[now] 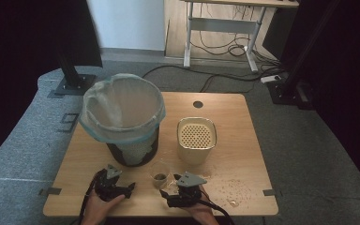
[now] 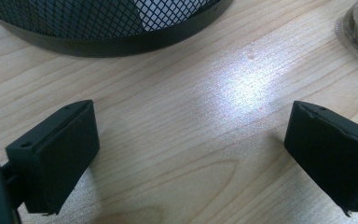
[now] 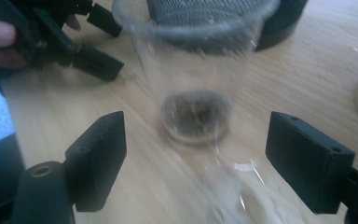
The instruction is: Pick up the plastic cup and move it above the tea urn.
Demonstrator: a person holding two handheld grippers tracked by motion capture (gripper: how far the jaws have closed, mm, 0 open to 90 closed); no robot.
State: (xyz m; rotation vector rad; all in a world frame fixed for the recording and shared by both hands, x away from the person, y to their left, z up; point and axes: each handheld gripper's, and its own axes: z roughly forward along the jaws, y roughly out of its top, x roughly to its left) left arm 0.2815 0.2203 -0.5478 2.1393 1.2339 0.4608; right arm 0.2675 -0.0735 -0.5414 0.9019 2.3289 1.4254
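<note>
High view: lined mesh bin point(image 1: 122, 122) and cream perforated container point(image 1: 196, 139) standing mid-surface point(image 1: 243, 140); clear cup point(image 1: 160, 175) with dark residue just ahead of both grippers, crumbs point(image 1: 229, 186) scattered to its right, probably the mess to clear.

Left gripper view: left gripper point(image 2: 191, 154), fingers apart over bare wood, resting beside the bin's base.

Right gripper view: right gripper point(image 3: 196, 163), fingers wide, straddling the cup point(image 3: 193, 93) without touching, seemingly lined up to grasp.

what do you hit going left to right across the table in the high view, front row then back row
Front row: left gripper → clear plastic cup → right gripper → scattered crumbs. Back row: mesh waste bin with a bag liner → cream perforated-top container.
</note>
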